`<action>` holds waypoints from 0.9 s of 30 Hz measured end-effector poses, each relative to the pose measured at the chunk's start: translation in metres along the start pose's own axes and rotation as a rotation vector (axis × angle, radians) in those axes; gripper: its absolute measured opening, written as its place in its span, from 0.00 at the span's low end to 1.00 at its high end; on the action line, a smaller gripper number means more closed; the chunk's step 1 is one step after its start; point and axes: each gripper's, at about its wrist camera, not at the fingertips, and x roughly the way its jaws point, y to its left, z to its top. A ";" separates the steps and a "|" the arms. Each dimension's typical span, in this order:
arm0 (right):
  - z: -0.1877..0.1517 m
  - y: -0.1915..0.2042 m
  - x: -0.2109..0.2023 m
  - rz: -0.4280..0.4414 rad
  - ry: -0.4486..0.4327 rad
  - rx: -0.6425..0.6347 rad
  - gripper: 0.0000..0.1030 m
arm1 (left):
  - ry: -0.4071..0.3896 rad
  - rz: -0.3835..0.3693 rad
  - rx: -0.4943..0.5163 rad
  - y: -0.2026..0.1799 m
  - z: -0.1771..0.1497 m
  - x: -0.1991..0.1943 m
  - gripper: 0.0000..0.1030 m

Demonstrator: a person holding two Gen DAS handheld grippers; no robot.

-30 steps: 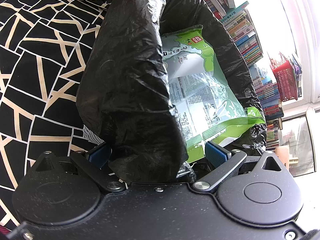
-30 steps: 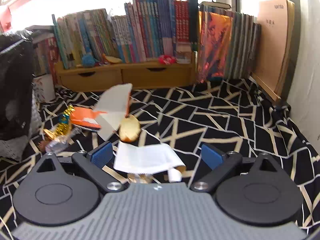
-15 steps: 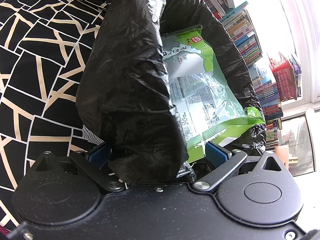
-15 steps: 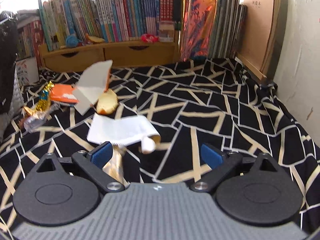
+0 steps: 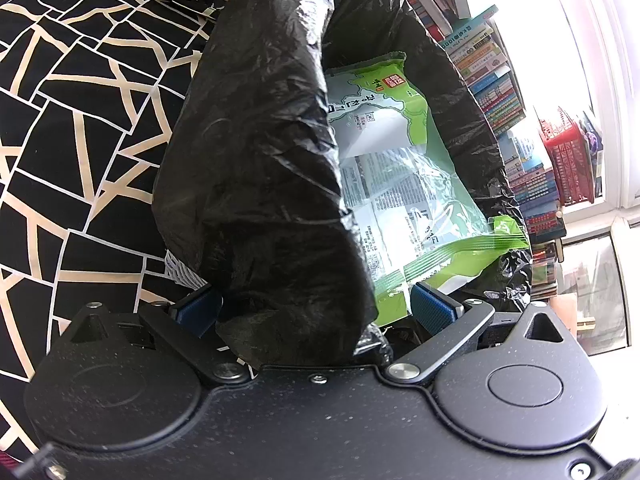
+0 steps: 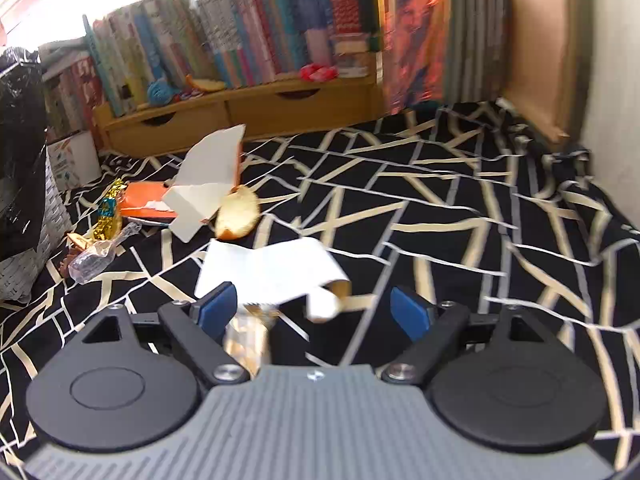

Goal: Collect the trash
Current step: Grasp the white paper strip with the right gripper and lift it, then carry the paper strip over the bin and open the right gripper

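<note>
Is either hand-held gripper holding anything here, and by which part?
Left hand-held gripper: the black trash bag by its rim fold. Right hand-held gripper: nothing, jaws open over the white paper.

The right gripper (image 6: 314, 312) hangs low over a black bedspread with cream geometric lines (image 6: 460, 216), its blue-padded jaws wide apart but just now narrowing. Between them lies the near edge of a white folded paper sheet (image 6: 272, 272), not pressed by either pad. Beyond it sit a piece of orange peel (image 6: 238, 216), torn white card (image 6: 208, 184), a flat orange packet (image 6: 146, 200) and gold foil wrappers (image 6: 106, 216). A black plastic bag (image 6: 20, 152) stands at far left.
</note>
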 end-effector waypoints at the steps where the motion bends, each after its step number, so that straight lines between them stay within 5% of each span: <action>1: 0.003 0.001 0.007 0.001 0.015 0.004 0.89 | -0.001 0.000 -0.001 0.000 0.000 0.000 0.98; 8: 0.012 0.011 0.044 -0.022 0.089 0.007 0.89 | -0.001 0.000 -0.001 0.000 0.000 0.000 0.98; 11: 0.013 0.017 0.041 -0.016 0.087 -0.008 0.62 | -0.001 0.000 -0.001 0.000 0.000 0.000 0.98; 13: 0.014 0.018 0.035 0.000 0.079 0.002 0.27 | -0.001 0.000 -0.002 0.000 0.000 0.000 0.98; 16: 0.018 0.022 0.022 0.003 0.033 0.013 0.14 | -0.001 -0.002 0.000 0.000 0.000 0.000 0.98; 27: 0.072 0.054 -0.049 0.171 -0.202 0.037 0.11 | -0.001 -0.006 0.001 0.000 0.000 0.000 0.98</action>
